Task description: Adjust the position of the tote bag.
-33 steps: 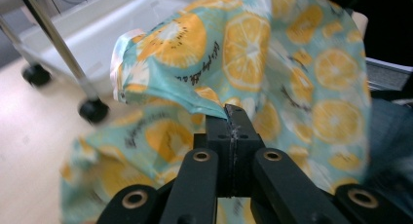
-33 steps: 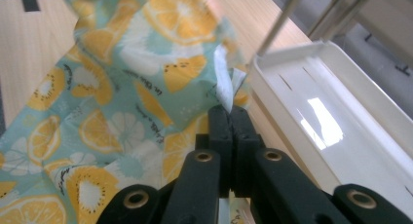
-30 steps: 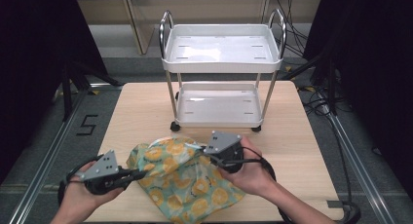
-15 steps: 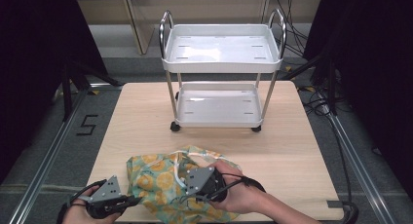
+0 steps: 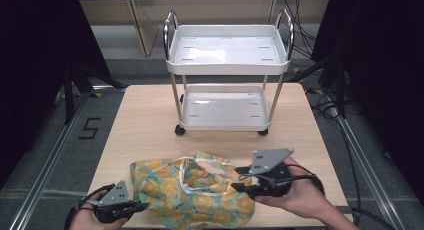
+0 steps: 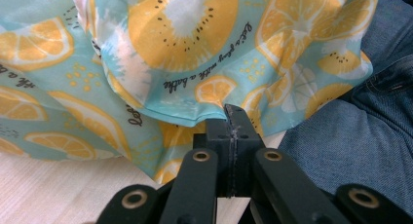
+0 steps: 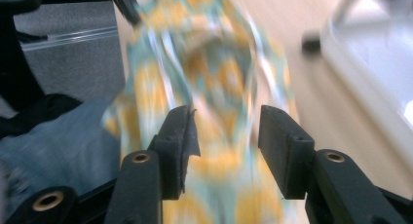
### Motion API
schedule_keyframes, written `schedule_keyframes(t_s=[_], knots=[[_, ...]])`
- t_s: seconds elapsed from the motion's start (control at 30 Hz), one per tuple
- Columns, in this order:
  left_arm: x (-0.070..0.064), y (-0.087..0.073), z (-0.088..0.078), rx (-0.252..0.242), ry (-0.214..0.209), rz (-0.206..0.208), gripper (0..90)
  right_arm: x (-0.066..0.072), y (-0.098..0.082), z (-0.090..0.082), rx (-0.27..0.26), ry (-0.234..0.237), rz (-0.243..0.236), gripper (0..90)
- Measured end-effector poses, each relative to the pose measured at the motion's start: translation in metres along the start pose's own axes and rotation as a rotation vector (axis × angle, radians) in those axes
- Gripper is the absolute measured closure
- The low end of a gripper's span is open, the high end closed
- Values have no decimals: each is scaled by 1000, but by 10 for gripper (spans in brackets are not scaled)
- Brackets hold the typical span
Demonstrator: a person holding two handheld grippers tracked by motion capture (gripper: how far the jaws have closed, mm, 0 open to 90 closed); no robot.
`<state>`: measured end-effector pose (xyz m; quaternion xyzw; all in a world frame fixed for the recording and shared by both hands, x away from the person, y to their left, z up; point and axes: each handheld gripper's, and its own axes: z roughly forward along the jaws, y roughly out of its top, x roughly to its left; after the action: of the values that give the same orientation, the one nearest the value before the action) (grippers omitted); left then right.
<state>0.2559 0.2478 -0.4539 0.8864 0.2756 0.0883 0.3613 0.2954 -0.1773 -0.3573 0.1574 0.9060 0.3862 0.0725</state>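
High view, crumpled citrus-print fabric bag [image 5: 192,192]

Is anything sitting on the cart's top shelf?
No, the white cart has a bare top shelf in the high view; the fruit-print bag lies on the table.

The fruit-print bag [image 5: 192,192] is made of thin, slightly shiny crinkled cloth. The table [image 5: 145,120] is topped with matt pale wood, and the trolley [image 5: 227,55] is formed of glossy white plastic trays on chromed metal posts. The gripper jaws are finished in matt black plastic.
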Motion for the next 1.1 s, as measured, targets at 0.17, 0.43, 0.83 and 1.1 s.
schedule_keyframes(t_s=[0.17,0.43,0.83,1.1], knots=[[0,1,1,5,-3,4,892,-11,-57,-1,174,36,213,508],[1,0,1,-1,2,-7,892,-15,-84,33,250,100,305,416],[2,0,3,-9,7,-11,892,-4,-82,53,202,140,331,344],[4,0,2,-7,16,-14,892,-1,-81,69,208,66,284,718]])
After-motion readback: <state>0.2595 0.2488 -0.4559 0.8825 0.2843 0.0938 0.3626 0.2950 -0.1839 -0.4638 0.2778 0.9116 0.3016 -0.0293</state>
